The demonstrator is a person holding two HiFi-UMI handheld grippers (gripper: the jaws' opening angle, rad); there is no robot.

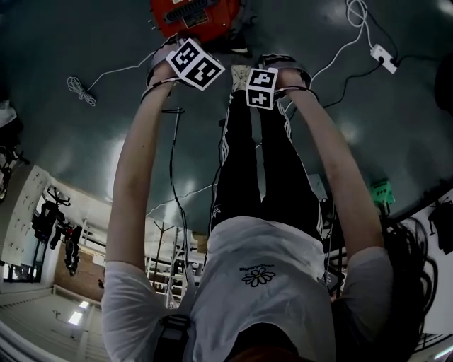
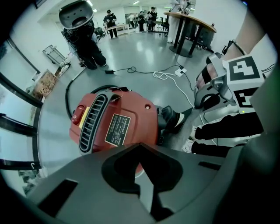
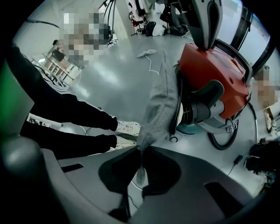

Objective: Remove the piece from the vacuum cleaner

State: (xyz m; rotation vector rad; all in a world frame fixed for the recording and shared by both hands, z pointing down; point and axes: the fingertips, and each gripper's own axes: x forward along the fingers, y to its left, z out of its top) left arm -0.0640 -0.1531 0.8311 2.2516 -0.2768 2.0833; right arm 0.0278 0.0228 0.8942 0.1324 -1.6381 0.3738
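Note:
The red vacuum cleaner (image 2: 118, 122) lies on the grey floor right under my left gripper (image 2: 139, 146), whose jaws meet at the tips with nothing between them. My right gripper (image 3: 142, 151) is shut on the lower edge of a grey mesh piece (image 3: 162, 103). That piece runs up from the jaws along the end of the vacuum cleaner (image 3: 214, 72), beside its black hose socket (image 3: 205, 105). Whether its far edge still hangs on the machine I cannot tell. In the head view the vacuum cleaner (image 1: 195, 15) shows beyond both marker cubes; the jaws are hidden there.
The person's black trouser legs and white shoes (image 3: 127, 129) stand close to the right gripper. A black hose (image 3: 225, 140) loops behind the machine. White cables and a power strip (image 1: 386, 58) lie on the floor. Other people and a round table (image 2: 188, 26) are farther off.

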